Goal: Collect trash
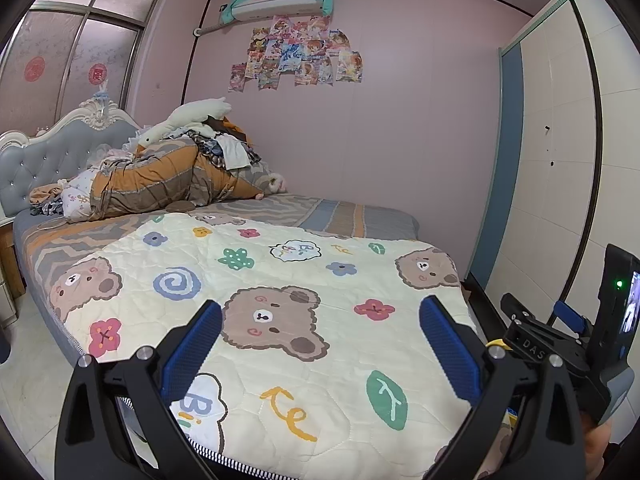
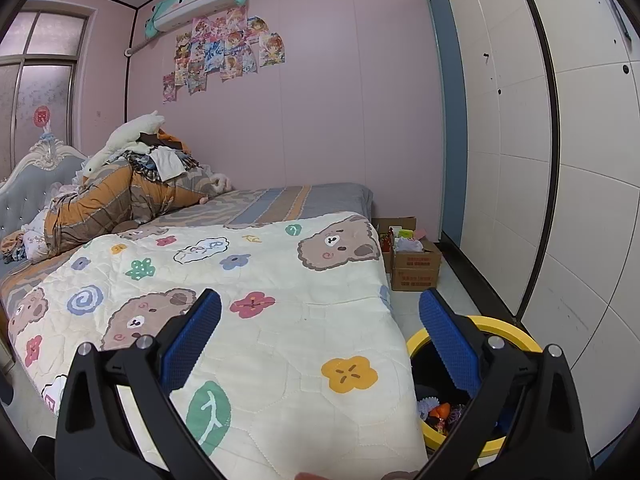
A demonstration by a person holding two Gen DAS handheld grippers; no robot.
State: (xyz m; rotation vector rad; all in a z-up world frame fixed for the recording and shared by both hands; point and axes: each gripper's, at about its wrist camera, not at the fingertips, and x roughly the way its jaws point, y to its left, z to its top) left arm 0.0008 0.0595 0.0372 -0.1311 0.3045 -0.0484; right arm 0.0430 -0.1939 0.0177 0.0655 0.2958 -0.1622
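We are holding the left gripper and the right gripper with blue ribbed fingers spread wide and empty above the cream bear-print quilt, while the yellow-rimmed round bin of colourful trash is sitting beneath the right gripper's right finger.

Bed with grey-orange sheet carries a cream bear-print quilt over its foot end and a heap of bedding and clothes by the headboard; on floor beside it, yellow-rimmed bin and cardboard boxes.
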